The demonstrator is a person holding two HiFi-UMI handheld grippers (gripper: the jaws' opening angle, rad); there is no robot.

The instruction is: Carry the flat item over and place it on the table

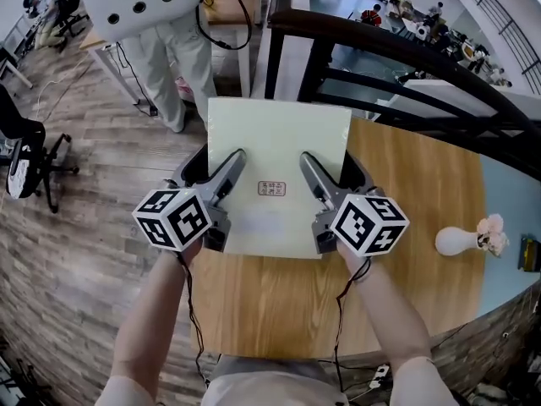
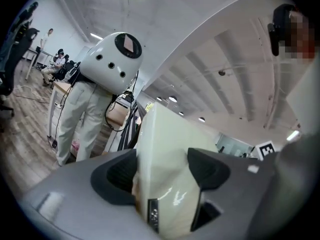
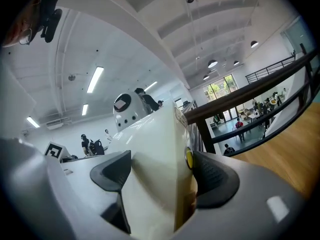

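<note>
**Flat item** (image 1: 279, 142): pale cream sheet-like panel, square-cornered, held between the two grippers. A small red stamp (image 1: 271, 189) sits on its top face, between the two grippers. Its near edge lies over the wooden table (image 1: 414, 184); its far part reaches past the table's far edge, ahead of both grippers. Whether it touches the tabletop cannot be told.

**Left gripper** (image 1: 230, 169): clenched on the flat item's near left part. In the left gripper view the left gripper (image 2: 162, 171) has both dark pads pressed against the flat item (image 2: 170, 144), which stands edge-on between them and runs away from the jaws. Its marker cube (image 1: 173, 218) sits at the rear, over the hand.

**Right gripper** (image 1: 311, 172): clenched on the flat item's near right part, just beside the stamp. In the right gripper view the right gripper (image 3: 162, 174) pinches the flat item (image 3: 152, 144) edge-on between its pads; a yellow dot (image 3: 189, 159) shows on the item's face against the right pad.

**Surroundings:**
- White vase (image 1: 456, 241), lying on the table well to the right of the right gripper.
- Black railing (image 1: 380, 53), beyond the flat item, ahead and to the right of the grippers.
- Person in pale trousers (image 1: 173, 62) standing ahead of the left gripper, with a white domed unit (image 1: 135, 2) above; both also show ahead in the left gripper view.
- Office chair (image 1: 25, 155), far to the left of the left gripper, on plank floor (image 1: 84, 252).
</note>
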